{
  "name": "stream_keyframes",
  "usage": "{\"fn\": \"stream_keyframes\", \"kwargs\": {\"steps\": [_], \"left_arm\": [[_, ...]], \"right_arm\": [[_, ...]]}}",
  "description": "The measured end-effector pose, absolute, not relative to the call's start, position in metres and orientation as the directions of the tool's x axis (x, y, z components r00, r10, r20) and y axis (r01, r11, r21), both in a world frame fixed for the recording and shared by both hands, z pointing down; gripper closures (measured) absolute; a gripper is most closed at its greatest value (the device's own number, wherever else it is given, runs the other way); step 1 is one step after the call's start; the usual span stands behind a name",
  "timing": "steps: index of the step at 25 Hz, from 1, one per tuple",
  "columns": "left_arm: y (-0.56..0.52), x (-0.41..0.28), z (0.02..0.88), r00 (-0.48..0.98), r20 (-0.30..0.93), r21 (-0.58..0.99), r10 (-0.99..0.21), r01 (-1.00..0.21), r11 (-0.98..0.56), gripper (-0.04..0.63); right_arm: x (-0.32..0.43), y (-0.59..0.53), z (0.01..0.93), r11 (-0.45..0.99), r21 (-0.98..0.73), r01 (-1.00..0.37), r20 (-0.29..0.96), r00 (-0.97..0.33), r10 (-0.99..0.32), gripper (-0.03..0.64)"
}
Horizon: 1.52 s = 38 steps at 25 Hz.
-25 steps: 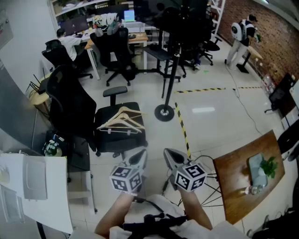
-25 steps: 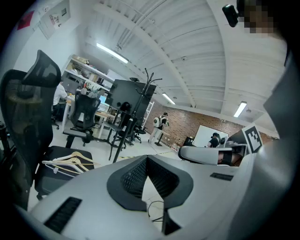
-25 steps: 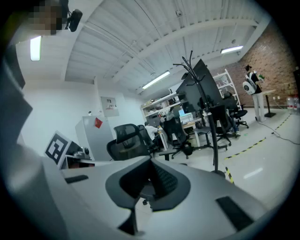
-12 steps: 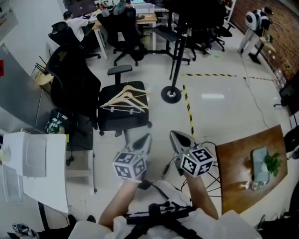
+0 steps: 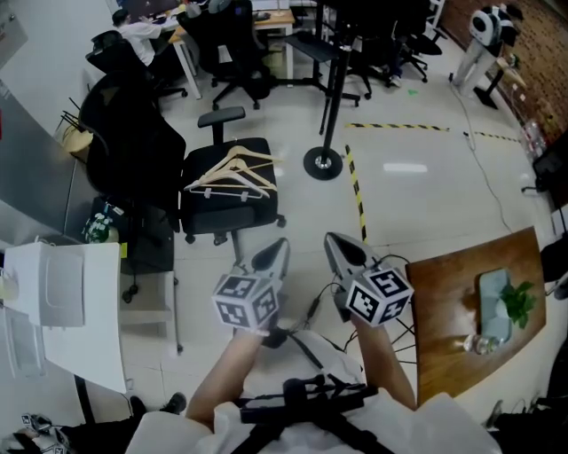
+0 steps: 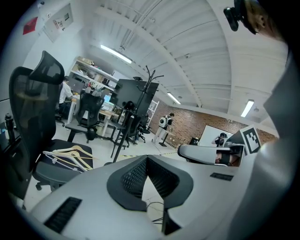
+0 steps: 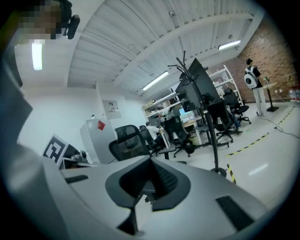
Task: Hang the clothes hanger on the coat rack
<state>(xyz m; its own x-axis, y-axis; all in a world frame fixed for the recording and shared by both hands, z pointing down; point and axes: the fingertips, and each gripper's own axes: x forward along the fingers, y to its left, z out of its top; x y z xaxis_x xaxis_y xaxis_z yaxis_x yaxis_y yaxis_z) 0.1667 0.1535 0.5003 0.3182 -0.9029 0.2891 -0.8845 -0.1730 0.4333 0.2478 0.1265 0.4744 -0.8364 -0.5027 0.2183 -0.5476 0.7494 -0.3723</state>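
Two wooden clothes hangers (image 5: 232,173) lie on the seat of a black office chair (image 5: 197,217), ahead and left of me. They also show in the left gripper view as pale hangers (image 6: 70,154) at the lower left. The black coat rack (image 5: 335,80) stands on a round base (image 5: 323,163) right of the chair, seen as a tall pole (image 6: 136,112) and as a hooked pole (image 7: 208,126). My left gripper (image 5: 277,250) and right gripper (image 5: 334,241) are held side by side, short of the chair. Both are shut with nothing in them.
A wooden table (image 5: 453,328) with a plant stands at the right. A white cabinet (image 5: 53,301) is at the left. Yellow-black tape (image 5: 355,191) runs across the floor. Desks and office chairs fill the back, with a seated person (image 5: 146,27) and a standing person (image 5: 484,27).
Both grippers have moved a little forward toward the chair, still shut. The chair and coat rack base now sit higher in the head view.
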Motion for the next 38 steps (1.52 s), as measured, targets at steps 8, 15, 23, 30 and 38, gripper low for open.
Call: {"fn": "stream_keyframes", "kwargs": {"steps": [8, 15, 23, 30, 38], "left_arm": [[0.125, 0.153, 0.518, 0.322, 0.319, 0.443, -0.891, -0.882, -0.159, 0.606], [0.081, 0.103, 0.533, 0.288, 0.341, 0.466, -0.895, -0.879, -0.105, 0.606], [0.021, 0.040, 0.545, 0.283, 0.376, 0.470, -0.882, -0.879, -0.082, 0.606], [-0.020, -0.025, 0.556, 0.285, 0.392, 0.480, -0.875, -0.875, -0.070, 0.606], [-0.054, -0.072, 0.573, 0.303, 0.409, 0.491, -0.861, -0.868, -0.072, 0.606]], "right_arm": [[0.232, 0.103, 0.489, 0.734, -0.453, -0.507, 0.219, -0.861, -0.459, 0.615], [0.206, 0.057, 0.502, 0.728, -0.402, -0.555, 0.257, -0.832, -0.492, 0.589], [0.150, -0.021, 0.507, 0.717, -0.340, -0.609, 0.308, -0.792, -0.528, 0.431], [0.077, -0.067, 0.520, 0.739, -0.308, -0.599, 0.344, -0.794, -0.501, 0.406], [0.005, -0.104, 0.544, 0.802, -0.209, -0.559, 0.417, -0.793, -0.444, 0.397]]}}
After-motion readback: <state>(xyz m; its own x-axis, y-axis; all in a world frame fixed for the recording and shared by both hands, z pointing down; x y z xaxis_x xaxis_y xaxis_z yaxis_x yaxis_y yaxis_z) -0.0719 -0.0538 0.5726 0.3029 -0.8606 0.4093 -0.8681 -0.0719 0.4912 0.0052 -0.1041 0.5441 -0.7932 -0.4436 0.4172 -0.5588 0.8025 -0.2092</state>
